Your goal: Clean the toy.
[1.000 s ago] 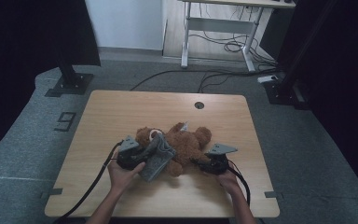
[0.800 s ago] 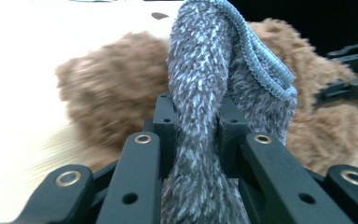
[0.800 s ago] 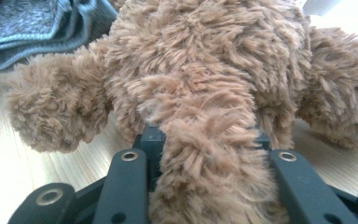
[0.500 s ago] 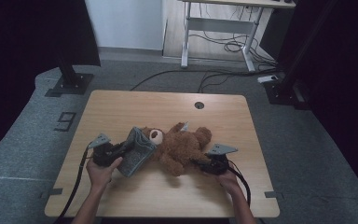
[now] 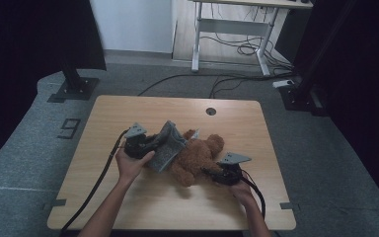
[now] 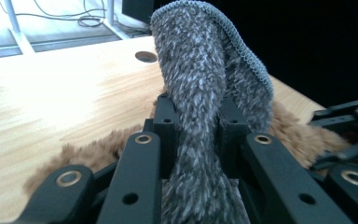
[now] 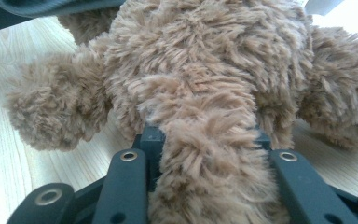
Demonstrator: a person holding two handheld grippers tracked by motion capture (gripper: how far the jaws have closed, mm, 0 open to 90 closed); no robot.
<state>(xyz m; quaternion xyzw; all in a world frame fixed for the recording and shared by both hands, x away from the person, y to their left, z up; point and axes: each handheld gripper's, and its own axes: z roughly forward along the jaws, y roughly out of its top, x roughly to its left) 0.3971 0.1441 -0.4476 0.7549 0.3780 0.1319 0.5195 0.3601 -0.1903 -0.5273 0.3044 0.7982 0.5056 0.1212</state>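
- Jaws of the left gripper (image 6: 198, 128) are being kept clenched on a grey knitted garment (image 6: 205, 93), whose fabric is being squeezed between the two black fingers (image 6: 165, 116) and is rising above them to a ribbed edge.
- Jaws of the right gripper (image 7: 205, 135) are being held clamped on a furry limb of the brown teddy bear (image 7: 196, 65), with the plush bunched between them.
- In the high view, the teddy bear (image 5: 197, 155) is being held down near the middle of the wooden table (image 5: 128, 111), between the two grippers.
- The grey knitted garment (image 5: 168, 148) is being stretched from the bear's left side toward the left gripper (image 5: 153, 144), just beside the bear and touching it.
- The right gripper (image 5: 212, 173) is being kept low at the bear's lower right, near the table's front edge.
- A round hole (image 5: 210, 111) is being shown in the table top, well behind the bear.
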